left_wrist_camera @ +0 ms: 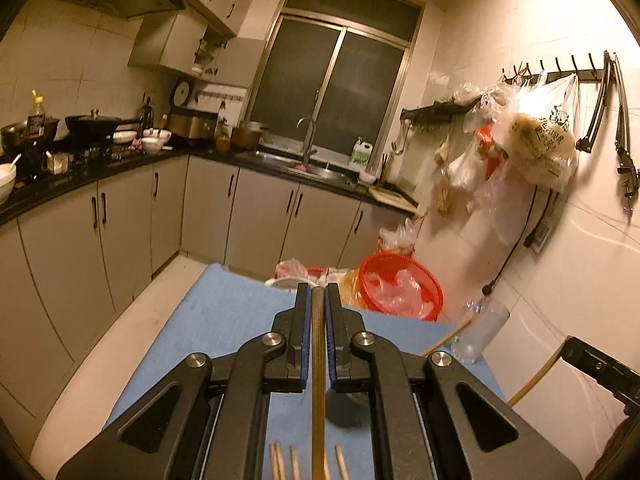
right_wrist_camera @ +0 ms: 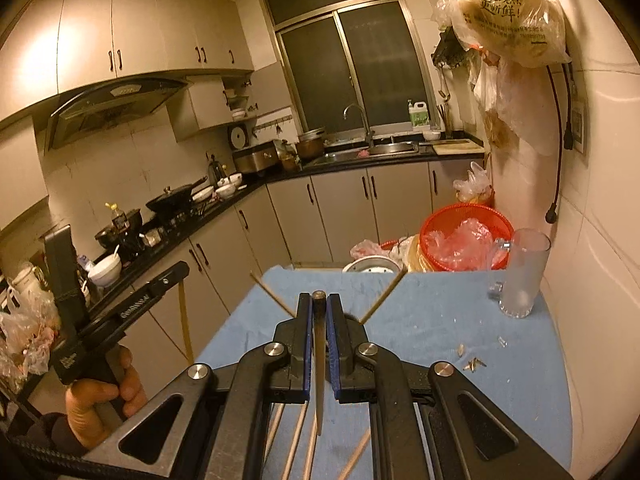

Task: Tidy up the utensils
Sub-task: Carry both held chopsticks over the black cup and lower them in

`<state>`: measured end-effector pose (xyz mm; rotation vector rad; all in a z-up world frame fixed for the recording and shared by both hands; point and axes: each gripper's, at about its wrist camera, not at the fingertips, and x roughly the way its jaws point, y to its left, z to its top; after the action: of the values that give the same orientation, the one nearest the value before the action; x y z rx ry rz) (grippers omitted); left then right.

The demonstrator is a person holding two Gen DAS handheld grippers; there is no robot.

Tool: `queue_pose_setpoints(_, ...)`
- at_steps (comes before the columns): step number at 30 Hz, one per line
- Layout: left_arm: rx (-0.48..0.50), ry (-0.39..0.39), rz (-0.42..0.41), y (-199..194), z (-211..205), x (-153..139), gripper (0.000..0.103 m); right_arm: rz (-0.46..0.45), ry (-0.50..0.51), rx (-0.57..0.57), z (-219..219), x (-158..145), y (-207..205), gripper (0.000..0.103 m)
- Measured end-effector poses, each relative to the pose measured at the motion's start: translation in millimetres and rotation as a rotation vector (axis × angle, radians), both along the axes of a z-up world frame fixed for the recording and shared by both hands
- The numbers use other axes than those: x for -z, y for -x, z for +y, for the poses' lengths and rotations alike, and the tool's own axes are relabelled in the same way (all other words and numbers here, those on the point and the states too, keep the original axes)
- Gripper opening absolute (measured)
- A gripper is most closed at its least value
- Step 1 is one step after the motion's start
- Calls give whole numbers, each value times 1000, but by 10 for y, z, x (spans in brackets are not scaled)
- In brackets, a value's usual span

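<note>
Above the blue cloth (right_wrist_camera: 440, 320), one chopstick is clamped in each of the left gripper (left_wrist_camera: 318, 294) and right gripper (right_wrist_camera: 319, 300), while several chopsticks (right_wrist_camera: 296, 440) are left lying and the glass (right_wrist_camera: 522, 276) is empty.

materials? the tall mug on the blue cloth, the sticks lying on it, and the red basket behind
Mug: looks like clear glass, frosted or cloudy finish; wall shows through.
Sticks: pale, matte chopsticks, likely wood or bamboo.
Red basket: probably plastic, glossy fine mesh.
Blue cloth: woven fabric, matte.

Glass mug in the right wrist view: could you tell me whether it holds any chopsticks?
No, the glass mug stands upright and empty on the blue cloth.
</note>
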<state>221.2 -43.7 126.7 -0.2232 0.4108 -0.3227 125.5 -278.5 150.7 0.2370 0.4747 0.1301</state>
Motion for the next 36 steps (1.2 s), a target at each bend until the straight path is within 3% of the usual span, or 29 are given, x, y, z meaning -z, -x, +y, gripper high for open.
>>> queue_pose_setpoints(9,11,56,-87,-453,-349,-295,6,-80,-37,16,-105,-344,-171,7)
queue_pose_setpoints(15,4,82,-80,-897,-598,-242,6,-113,-67,21,-241,-460,-275,7)
queue_pose_setpoints(28,0,76,-174,-1278,-1039,-270,6,-106,-50,33,-379,-338,-843,7)
queue_pose_setpoints(36,-20,33,-182,-1304,-1088,52,6,-97,-37,48,-378,-68,-1045,7)
